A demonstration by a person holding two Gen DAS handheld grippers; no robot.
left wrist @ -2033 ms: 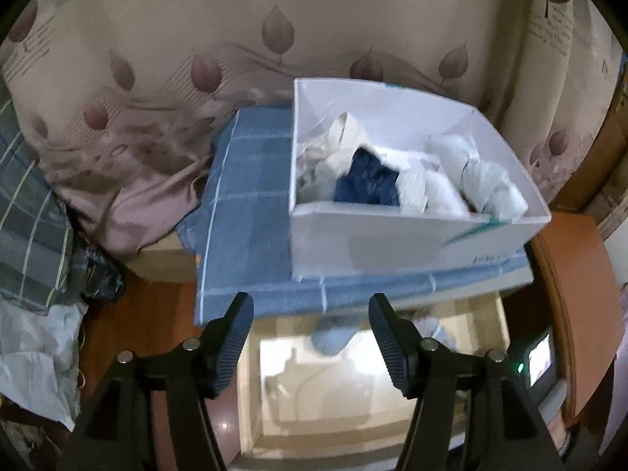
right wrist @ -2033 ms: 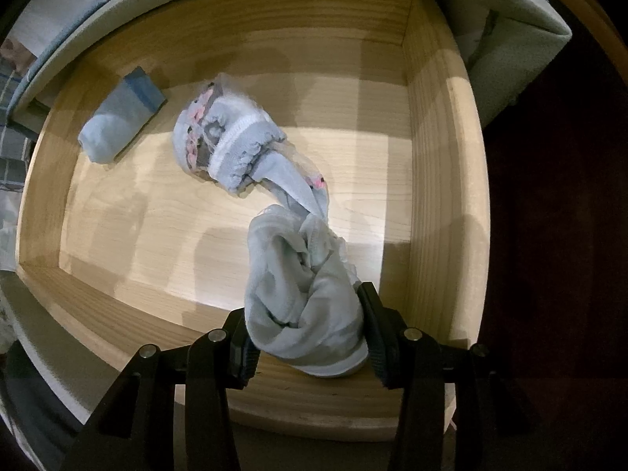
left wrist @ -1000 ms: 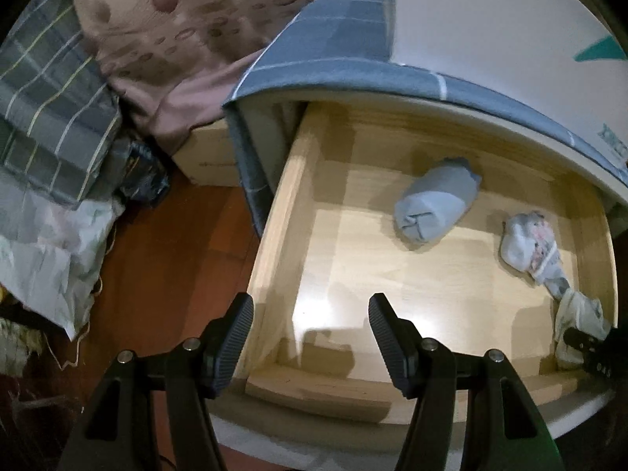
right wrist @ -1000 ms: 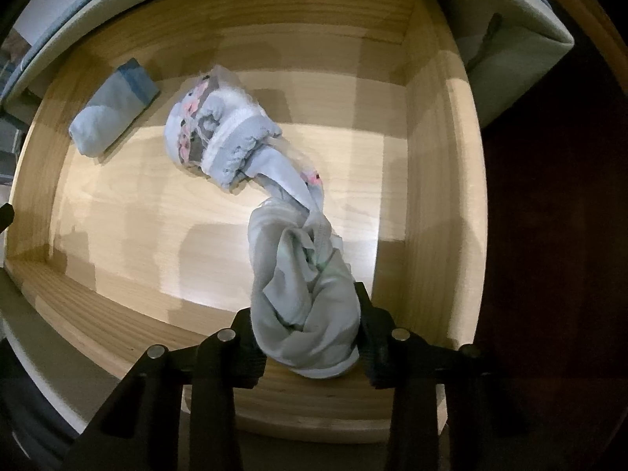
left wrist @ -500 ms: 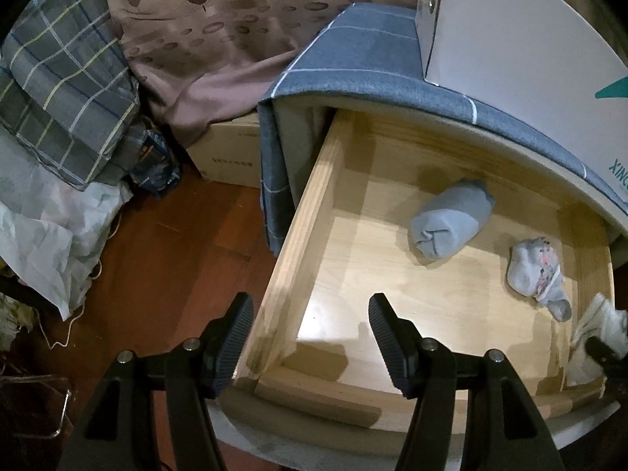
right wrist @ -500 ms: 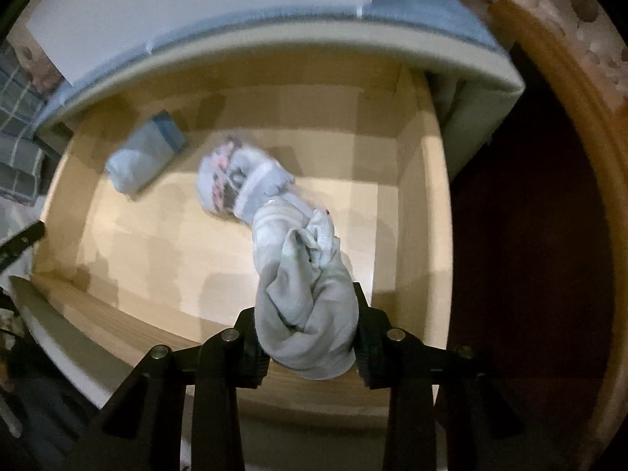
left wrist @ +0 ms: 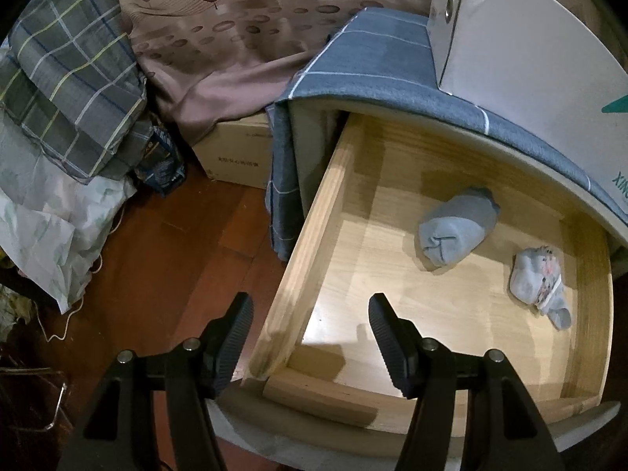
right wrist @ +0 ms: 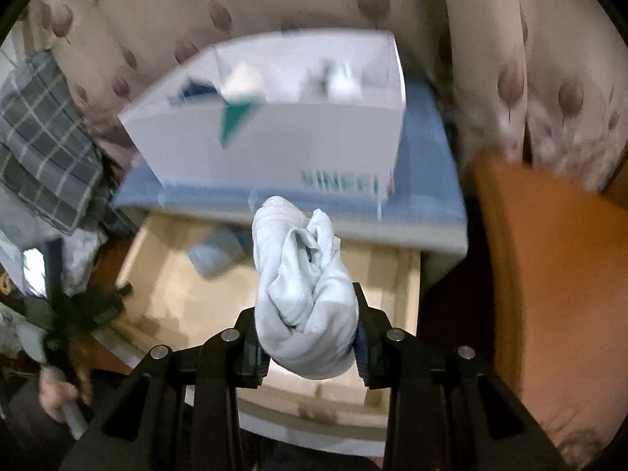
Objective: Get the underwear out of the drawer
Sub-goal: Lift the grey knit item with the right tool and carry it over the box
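My right gripper (right wrist: 307, 327) is shut on a rolled pale grey-white underwear (right wrist: 302, 290) and holds it in the air above the open wooden drawer (right wrist: 408, 274). My left gripper (left wrist: 310, 327) is open and empty over the drawer's front left corner (left wrist: 310, 243). Inside the drawer lie a rolled light blue underwear (left wrist: 457, 229) and a pale patterned one (left wrist: 539, 280) further right. The blue roll also shows blurred in the right wrist view (right wrist: 216, 253).
A white cardboard box (right wrist: 274, 137) with clothes stands on the blue checked cloth (left wrist: 376, 59) on top of the cabinet. Plaid bedding (left wrist: 66, 78), a small carton (left wrist: 239, 153) and bags lie on the wooden floor at left. An orange-brown wooden surface (right wrist: 549, 274) is at right.
My right gripper has lifted the pale underwear up out of the drawer, so the white box now shows ahead. My left gripper has drifted left over the drawer's front corner, still open.
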